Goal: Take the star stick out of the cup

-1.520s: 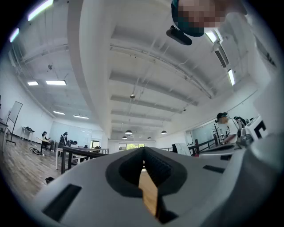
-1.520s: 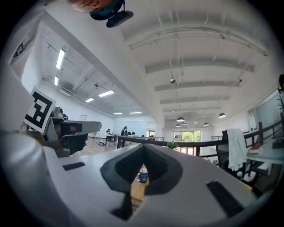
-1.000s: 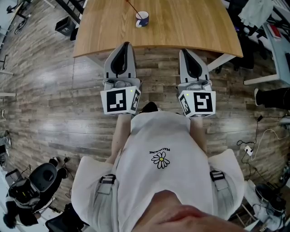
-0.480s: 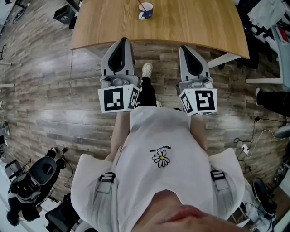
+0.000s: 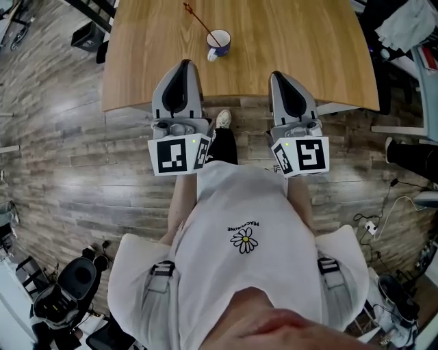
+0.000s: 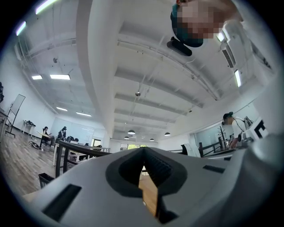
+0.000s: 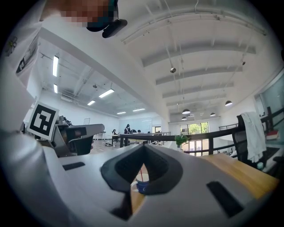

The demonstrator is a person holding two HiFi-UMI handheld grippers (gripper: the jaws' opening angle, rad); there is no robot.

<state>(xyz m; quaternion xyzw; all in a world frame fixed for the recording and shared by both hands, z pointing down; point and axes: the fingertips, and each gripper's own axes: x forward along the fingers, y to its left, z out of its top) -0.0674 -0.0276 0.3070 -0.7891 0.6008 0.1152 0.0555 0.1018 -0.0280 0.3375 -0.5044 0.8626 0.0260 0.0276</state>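
A white and blue cup (image 5: 218, 42) stands on the wooden table (image 5: 287, 48), and a thin red star stick (image 5: 199, 21) leans out of it toward the far left. Both grippers are held side by side just short of the table's near edge. The left gripper (image 5: 182, 67) and the right gripper (image 5: 287, 77) each have their jaws together with nothing between them. In the right gripper view the cup (image 7: 143, 186) with the stick (image 7: 141, 172) shows through the gap behind the closed jaws. The left gripper view shows only a strip of tabletop (image 6: 149, 195).
The table (image 5: 137, 82) stands on a wood plank floor. A black stand sits at the far left (image 5: 87, 35), clothes and cables lie at the right (image 5: 404, 27), and a black wheeled device is on the floor at lower left (image 5: 65, 287). The person's shoe (image 5: 224, 119) shows between the grippers.
The view has shifted so the table and cup sit nearer and lower in the frame. Both grippers now reach the table's near edge, jaws still together.
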